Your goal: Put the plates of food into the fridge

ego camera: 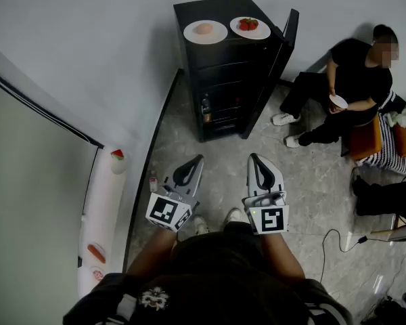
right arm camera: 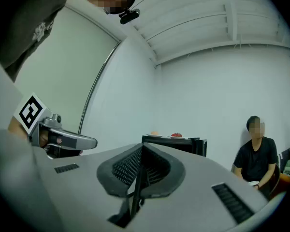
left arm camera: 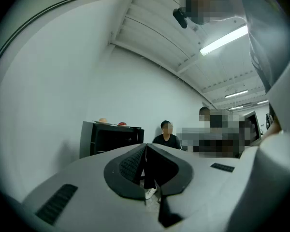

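On top of the black fridge, against the white wall, stand the two plates of food side by side: the left plate carries a pale round piece, the right plate something red. Only the head view shows the fridge's door swung open at the right, the shelves inside, and the white bench along the left edge with small food pieces on it. That view also shows both tools held low over the floor, well apart from the fridge: the left tongs and right tongs point toward it. The left gripper view shows the left tongs clenched on nothing, the fridge beyond and a seated person beside it. The right gripper view shows the right tongs likewise clenched and empty, with both plates small on the fridge.
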A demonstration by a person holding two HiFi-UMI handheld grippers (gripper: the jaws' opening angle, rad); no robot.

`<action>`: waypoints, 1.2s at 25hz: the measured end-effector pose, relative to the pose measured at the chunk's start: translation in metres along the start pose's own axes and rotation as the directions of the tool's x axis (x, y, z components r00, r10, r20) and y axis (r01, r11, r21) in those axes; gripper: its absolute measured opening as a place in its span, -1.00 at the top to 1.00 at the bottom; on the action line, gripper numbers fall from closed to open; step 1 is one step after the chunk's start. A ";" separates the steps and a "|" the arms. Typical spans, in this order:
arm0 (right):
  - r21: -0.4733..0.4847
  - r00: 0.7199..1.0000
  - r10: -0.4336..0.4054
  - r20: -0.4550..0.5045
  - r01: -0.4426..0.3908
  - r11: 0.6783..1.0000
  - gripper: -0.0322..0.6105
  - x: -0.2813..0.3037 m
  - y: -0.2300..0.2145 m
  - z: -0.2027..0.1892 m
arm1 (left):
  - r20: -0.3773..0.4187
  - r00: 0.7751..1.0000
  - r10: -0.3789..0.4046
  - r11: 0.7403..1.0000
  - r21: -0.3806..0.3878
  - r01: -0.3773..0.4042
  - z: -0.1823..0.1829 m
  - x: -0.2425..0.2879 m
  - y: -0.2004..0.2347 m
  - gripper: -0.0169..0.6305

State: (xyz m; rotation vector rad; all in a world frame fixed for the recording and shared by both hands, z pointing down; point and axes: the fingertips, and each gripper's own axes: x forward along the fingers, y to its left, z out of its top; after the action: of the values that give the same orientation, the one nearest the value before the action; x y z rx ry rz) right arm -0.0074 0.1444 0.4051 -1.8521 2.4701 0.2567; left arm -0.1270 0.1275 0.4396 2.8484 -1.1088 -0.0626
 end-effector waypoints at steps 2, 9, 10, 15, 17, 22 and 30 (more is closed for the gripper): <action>0.006 1.000 -0.004 -0.004 0.004 1.000 0.83 -0.001 0.002 -0.002 | 0.010 1.000 -0.018 0.999 0.028 0.018 0.003 0.002 -0.003 0.88; 0.011 0.999 0.031 0.021 -0.031 0.999 0.83 -0.007 0.008 0.003 | 0.043 0.999 -0.022 1.000 0.005 0.021 0.011 0.000 -0.018 0.88; 0.017 0.999 0.035 0.025 -0.035 0.999 0.83 -0.010 0.008 0.004 | 0.048 0.999 -0.018 0.999 0.044 0.016 0.013 0.000 -0.024 0.88; 0.042 0.996 0.016 0.083 -0.019 0.999 0.83 -0.020 -0.001 0.020 | 0.046 0.999 0.008 0.995 0.103 -0.012 0.023 0.006 -0.044 0.88; 0.048 0.996 0.007 0.092 -0.012 0.999 0.83 -0.023 -0.009 0.022 | 0.037 0.999 0.009 0.996 0.090 -0.012 0.022 0.012 -0.048 0.88; 0.046 0.999 0.028 0.042 -0.030 0.998 0.83 -0.026 -0.030 0.007 | -0.012 1.000 0.000 0.997 0.083 0.001 0.009 0.030 -0.059 0.88; 0.077 0.997 0.049 0.063 -0.054 0.996 0.83 -0.026 -0.067 0.001 | -0.023 0.999 0.048 0.999 0.022 -0.048 0.001 0.056 -0.067 0.88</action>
State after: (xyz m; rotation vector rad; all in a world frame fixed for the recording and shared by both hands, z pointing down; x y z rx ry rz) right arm 0.0637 0.1514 0.4005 -1.7262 2.4525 0.2110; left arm -0.0412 0.1385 0.4320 2.8318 -1.1799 -0.0138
